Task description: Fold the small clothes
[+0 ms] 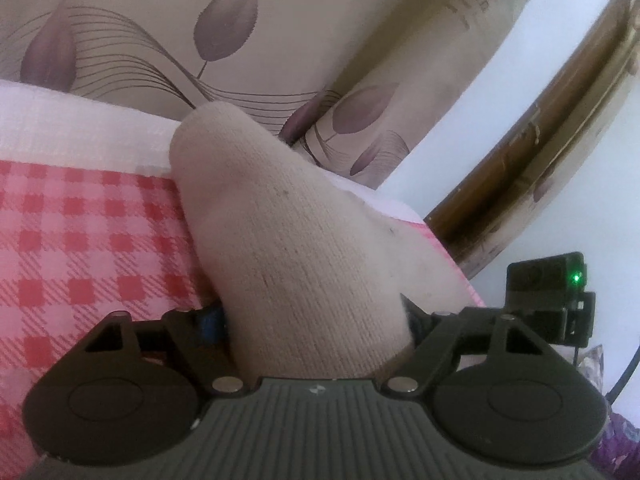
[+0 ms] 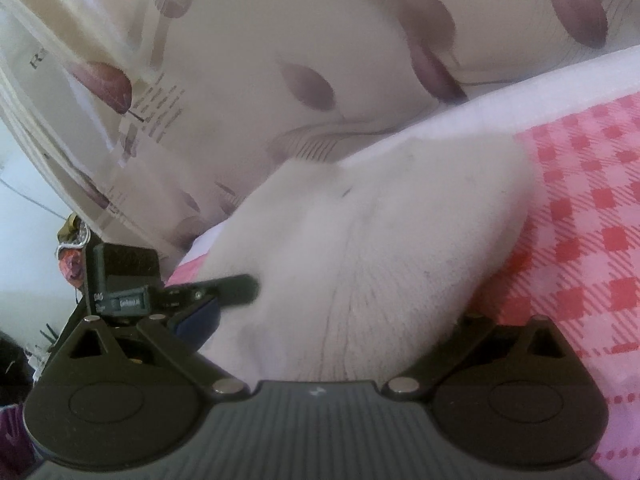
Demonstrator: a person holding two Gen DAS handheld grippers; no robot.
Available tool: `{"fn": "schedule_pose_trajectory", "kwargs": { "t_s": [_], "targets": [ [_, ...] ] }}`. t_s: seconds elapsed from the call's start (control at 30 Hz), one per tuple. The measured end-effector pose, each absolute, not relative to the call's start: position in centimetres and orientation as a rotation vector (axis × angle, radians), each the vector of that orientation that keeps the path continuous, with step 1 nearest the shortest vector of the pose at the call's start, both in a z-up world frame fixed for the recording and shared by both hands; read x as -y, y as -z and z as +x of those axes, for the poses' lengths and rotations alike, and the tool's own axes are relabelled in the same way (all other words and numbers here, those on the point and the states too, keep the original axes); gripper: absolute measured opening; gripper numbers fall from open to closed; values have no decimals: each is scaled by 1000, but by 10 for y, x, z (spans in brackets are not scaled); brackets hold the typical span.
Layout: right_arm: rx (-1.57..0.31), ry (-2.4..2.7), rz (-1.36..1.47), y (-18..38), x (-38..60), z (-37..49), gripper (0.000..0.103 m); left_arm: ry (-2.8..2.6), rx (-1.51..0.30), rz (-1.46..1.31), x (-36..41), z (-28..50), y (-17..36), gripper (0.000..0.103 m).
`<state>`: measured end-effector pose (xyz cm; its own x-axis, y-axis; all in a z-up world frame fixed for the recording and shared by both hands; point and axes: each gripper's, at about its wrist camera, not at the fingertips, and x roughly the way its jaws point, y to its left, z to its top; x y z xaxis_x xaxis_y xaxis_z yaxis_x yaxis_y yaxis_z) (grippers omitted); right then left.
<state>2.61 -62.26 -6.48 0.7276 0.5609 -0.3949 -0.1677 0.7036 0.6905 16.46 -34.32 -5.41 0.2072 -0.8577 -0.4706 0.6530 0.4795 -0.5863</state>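
Observation:
A cream knitted sock [image 1: 280, 232] lies on the pink-and-red checked cloth [image 1: 80, 248] and fills the gap between the jaws of my left gripper [image 1: 312, 292]. The jaws stand wide; only the blue pads [image 1: 210, 318] show beside the sock, and the fingertips are hidden under it. The right wrist view shows the same sock [image 2: 380, 240] spread across my right gripper [image 2: 332, 300], hiding its fingertips too. The left gripper's body [image 2: 120, 280] is at the left there, and one of its fingers [image 2: 236, 286] rests against the sock's edge. The right gripper's body [image 1: 548, 300] sits close on the right.
A white textured strip [image 1: 80, 124] borders the checked cloth [image 2: 580, 220]. Behind it rises beige fabric printed with purple leaves [image 1: 224, 24]. A brown wooden frame [image 1: 532, 132] and a pale wall stand at the right. Purple patterned fabric [image 1: 624, 440] shows at the lower right.

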Motion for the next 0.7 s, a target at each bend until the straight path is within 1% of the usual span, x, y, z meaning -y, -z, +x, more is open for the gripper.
{"fn": "schedule_pose_trajectory", "kwargs": {
  "t_s": [0.2,0.33,0.37,0.4,0.43,0.5,0.53,0.57,0.6,0.63,0.67,0.7],
  "targets": [
    [-636,-403,736,65,626,30,103,1091,-849,-281,344,164,55,87],
    [-647,-365,715,63,619,34,103,1137,-837,-234,351,162,53,101],
    [-640,-360,681,63,615,32,100,1143,-833,-221,353,161,53,103],
    [-636,-345,652,63,613,31,85,1147,-828,-209,354,161,53,103],
    [-645,-325,642,63,612,30,59,1146,-825,-198,355,160,53,103],
    [-645,-315,653,65,613,30,56,1145,-819,-167,358,158,52,103],
    [-643,-310,625,63,610,29,55,1135,-812,-168,358,156,52,102],
    [-643,-307,598,61,606,29,54,1112,-810,-178,357,155,51,93],
    [-641,-306,589,60,604,29,54,1079,-807,-185,356,153,51,87],
    [-639,-307,593,60,604,29,53,1057,-811,-199,354,154,51,79],
    [-637,-309,602,61,605,29,53,1045,-822,-225,351,156,52,73],
    [-634,-312,606,61,606,29,53,1034,-835,-255,349,158,53,71]
  ]
}}
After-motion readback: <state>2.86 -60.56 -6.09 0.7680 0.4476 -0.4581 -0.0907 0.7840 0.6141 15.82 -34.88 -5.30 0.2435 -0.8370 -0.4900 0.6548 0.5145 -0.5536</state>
